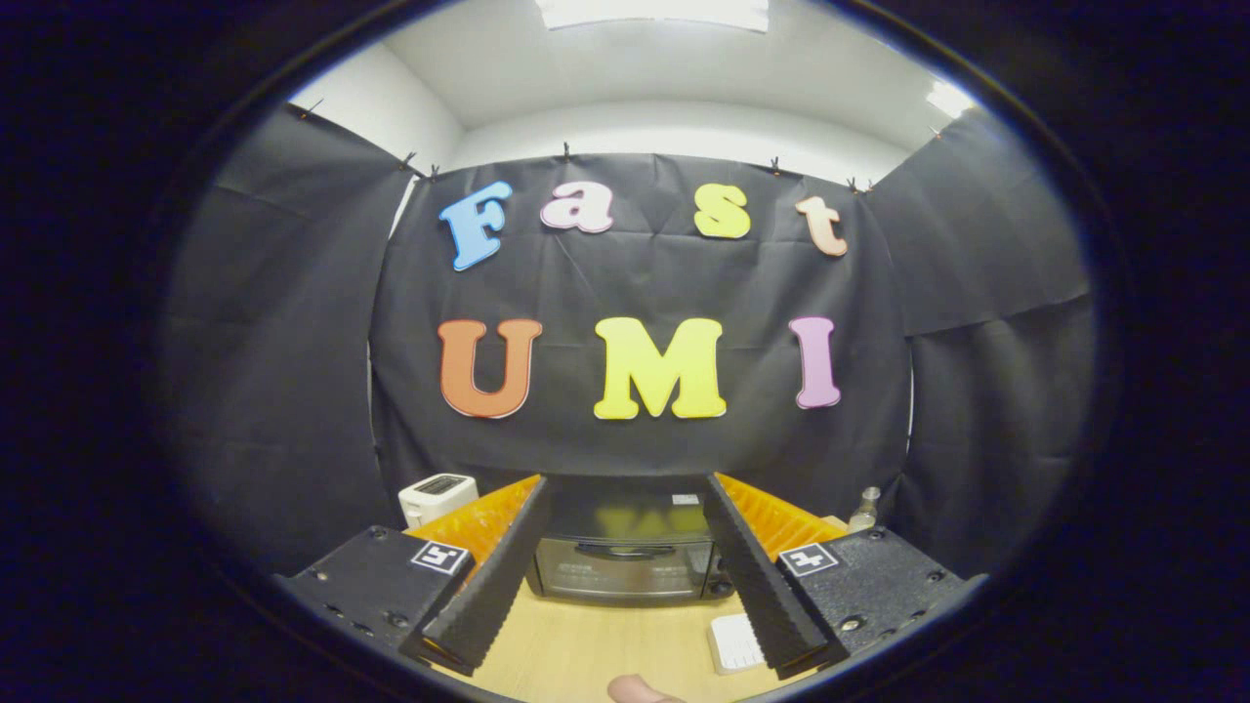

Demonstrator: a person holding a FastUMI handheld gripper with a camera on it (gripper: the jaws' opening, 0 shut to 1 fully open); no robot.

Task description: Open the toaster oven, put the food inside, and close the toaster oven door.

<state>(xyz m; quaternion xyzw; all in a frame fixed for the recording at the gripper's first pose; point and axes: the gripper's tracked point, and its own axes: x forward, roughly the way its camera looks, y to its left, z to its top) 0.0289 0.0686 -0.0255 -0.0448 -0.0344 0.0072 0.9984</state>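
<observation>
One toaster oven (625,558) stands on the pale wooden table (596,649), straight ahead of the gripper (625,640) and framed in the gap between its two fingers. Its glass door is shut, and a single handle bar runs across the upper part of that door. The top of the toaster oven is dark and glossy.

The gripper's two fingers are spread wide apart, one to each side of the toaster oven, gripping nothing; their tips hang over the table short of the oven's front, apart from it.

On the table in front of the toaster oven and to its right, beside the right finger, lies one small white ribbed block (734,642). In front of the toaster oven, nearest the camera, one small rounded pinkish thing (640,690) shows partly; what it is cannot be told.

To the left of the toaster oven and a little behind it stands one white slotted appliance (437,497). To the right of the toaster oven, near the booth's cloth wall, stands one small clear bottle (863,510).
</observation>
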